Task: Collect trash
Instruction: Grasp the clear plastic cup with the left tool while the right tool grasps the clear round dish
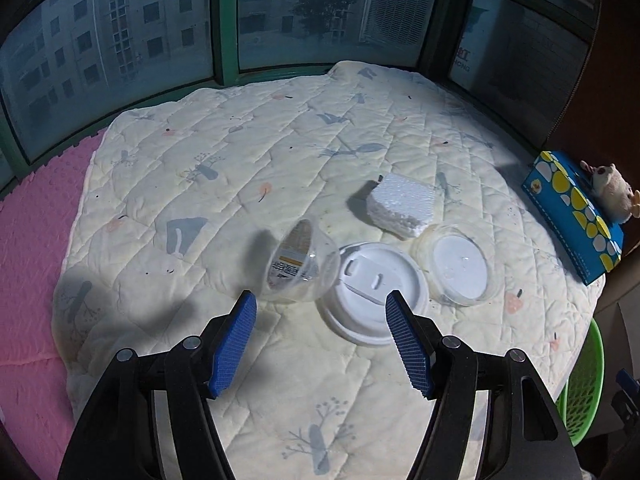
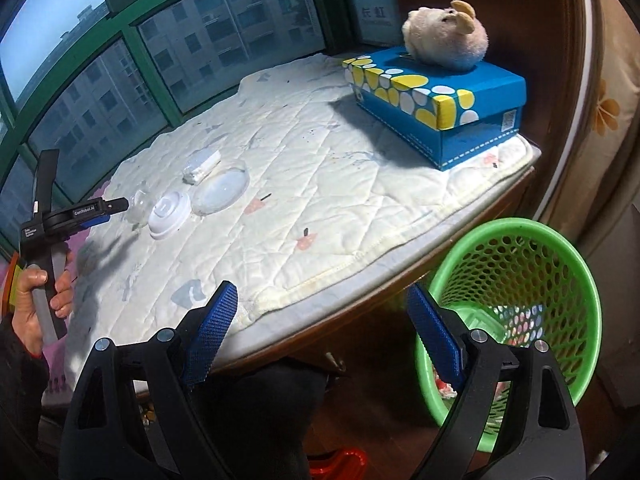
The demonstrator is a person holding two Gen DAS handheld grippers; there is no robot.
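Observation:
On the quilted mat (image 1: 248,184) lie a clear plastic cup (image 1: 298,266) on its side, a white cup lid (image 1: 372,292), a clear flat lid (image 1: 460,264) and a white foam block (image 1: 402,206). My left gripper (image 1: 320,308) is open and empty, just short of the cup and white lid. My right gripper (image 2: 320,304) is open and empty, off the mat's front edge, left of the green basket (image 2: 516,320). The left gripper (image 2: 116,206) shows in the right wrist view beside the cup (image 2: 138,206), white lid (image 2: 168,212), clear lid (image 2: 222,192) and foam (image 2: 202,166).
A blue dotted tissue box (image 2: 436,100) with a plush toy (image 2: 444,36) on it stands at the mat's right edge. The green basket holds some trash. A pink mat (image 1: 28,264) lies to the left. Windows run along the back.

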